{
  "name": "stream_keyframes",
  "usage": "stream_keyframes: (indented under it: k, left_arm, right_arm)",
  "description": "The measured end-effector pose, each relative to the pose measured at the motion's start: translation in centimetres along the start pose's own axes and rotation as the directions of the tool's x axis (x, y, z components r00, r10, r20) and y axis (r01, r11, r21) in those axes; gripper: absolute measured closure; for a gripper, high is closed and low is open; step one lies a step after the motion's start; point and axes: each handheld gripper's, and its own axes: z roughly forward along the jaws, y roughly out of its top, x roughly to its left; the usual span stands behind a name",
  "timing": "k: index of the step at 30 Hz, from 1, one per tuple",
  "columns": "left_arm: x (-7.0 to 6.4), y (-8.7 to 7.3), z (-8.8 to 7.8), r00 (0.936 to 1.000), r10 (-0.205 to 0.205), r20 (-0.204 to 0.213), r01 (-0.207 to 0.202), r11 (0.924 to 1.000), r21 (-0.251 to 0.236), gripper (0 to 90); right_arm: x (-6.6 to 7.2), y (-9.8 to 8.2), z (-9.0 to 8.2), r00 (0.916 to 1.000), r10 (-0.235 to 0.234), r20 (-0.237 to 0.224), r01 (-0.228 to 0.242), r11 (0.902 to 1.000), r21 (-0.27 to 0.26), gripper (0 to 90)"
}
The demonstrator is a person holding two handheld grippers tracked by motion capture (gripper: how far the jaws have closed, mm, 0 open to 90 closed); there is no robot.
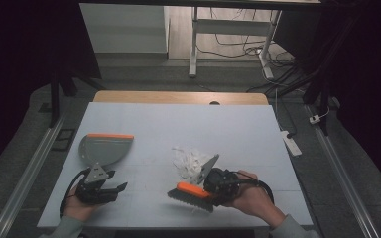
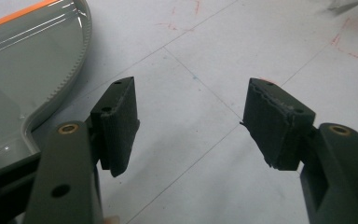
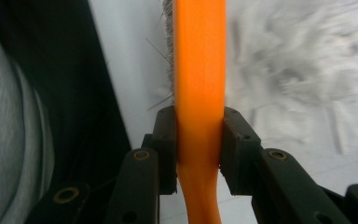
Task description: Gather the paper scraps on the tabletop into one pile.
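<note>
- Tools first: the right tool (image 1: 209, 191) sits at the near right of the tabletop (image 1: 238, 129), clenched on the orange handle of a hand brush (image 1: 191, 196).
- In the right gripper view its two black jaws press flat against either side of that orange handle (image 3: 199, 70), which runs straight up between them; grey bristles (image 3: 168, 42) show along the handle's left edge.
- From above, the brush lies roughly level and slanted, its bristle side facing the near edge, just in front of the person's right hand (image 1: 250, 198).
- A heap of white paper scraps (image 1: 189, 161) lies on the tabletop just beyond the brush; in the right gripper view the same scraps (image 3: 303, 70) spread blurred to the right of the handle.
- The left tool (image 1: 106, 191) rests at the near left, held in the person's left hand (image 1: 79, 208), jaws standing wide apart and gripping nothing.
- In the left gripper view bare tabletop (image 2: 191, 116) shows between the two pads (image 2: 119, 123), which touch nothing.
- A grey dustpan (image 1: 104, 148) with an orange lip lies on the tabletop just beyond the left tool, well apart from the scraps.
- In the left gripper view the dustpan (image 2: 23, 70) sits beside the left-hand jaw; what shows of its pan has no scraps in it.
</note>
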Motion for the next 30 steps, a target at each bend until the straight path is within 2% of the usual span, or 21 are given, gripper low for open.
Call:
stream_keyframes:
  k: [2,5,6,10,12,15,17,21,23,24,25,26,30]
  left_arm:
    - [0.0,0.0,0.0,1.0,-0.001,-0.001,0.001,1.0,0.0,36.0]
    - [0.1,-0.1,0.0,1.0,-0.003,0.0,0.003,1.0,-0.001,36.0]
    - [0.1,-0.1,0.0,1.0,-0.002,-0.001,0.002,1.0,-0.001,36.0]
    - [0.1,-0.1,0.0,1.0,-0.004,-0.001,0.004,1.0,-0.002,36.0]
    - [0.2,-0.1,-0.1,1.0,-0.004,-0.001,0.004,1.0,-0.002,36.0]
    - [0.2,-0.1,-0.1,1.0,-0.005,-0.002,0.005,1.0,-0.002,36.1]
    - [0.2,-0.1,-0.1,1.0,-0.005,-0.002,0.005,1.0,-0.003,36.1]
    - [0.2,-0.2,-0.1,1.0,-0.005,-0.003,0.005,1.0,-0.003,36.1]
    - [0.3,-0.2,-0.1,1.0,-0.006,-0.005,0.006,1.0,-0.003,36.1]
    - [0.3,-0.2,-0.1,1.0,-0.007,-0.006,0.007,1.0,-0.003,36.1]
    - [0.3,-0.2,-0.1,1.0,-0.008,-0.005,0.008,1.0,-0.003,36.1]
    - [0.3,-0.2,-0.1,1.0,-0.008,-0.005,0.008,1.0,-0.002,36.1]
    - [0.2,-0.1,-0.1,1.0,-0.001,-0.005,0.001,1.0,-0.001,36.1]
  right_arm:
    - [0.5,0.1,0.6,0.9985,-0.054,-0.004,0.054,0.9984,0.014,69.7]
    - [1.1,0.6,1.7,0.9941,-0.109,0.004,0.108,0.9926,0.054,69.7]
    - [1.3,0.9,1.9,0.9936,-0.112,0.016,0.111,0.9918,0.063,69.7]
    - [0.4,2.1,2.4,0.9892,-0.139,0.046,0.135,0.9865,0.093,69.6]
    - [-0.6,2.5,2.6,0.9906,-0.126,0.054,0.12,0.9884,0.092,69.6]
    - [-2.5,2.9,2.6,0.9903,-0.099,0.097,0.09,0.9918,0.09,69.7]
    - [-3.8,3.0,2.5,0.9855,-0.079,0.15,0.066,0.9935,0.093,69.7]
    - [-6.0,2.9,2.4,0.9813,-0.028,0.191,0.018,0.9984,0.053,69.7]
    - [-6.1,2.6,1.7,0.9881,0.023,0.152,-0.022,0.9997,-0.009,69.7]
    - [-6.1,2.4,1.3,0.989,0.024,0.146,-0.018,0.9989,-0.043,69.7]
    - [-5.8,2.3,0.7,0.9884,0.042,0.146,-0.034,0.9977,-0.059,69.7]
    - [-5.7,2.1,0.1,0.9863,0.037,0.161,-0.025,0.9968,-0.076,69.7]
    - [-5.5,1.1,-2.5,0.9718,0.108,0.21,-0.076,0.9852,-0.153,69.6]
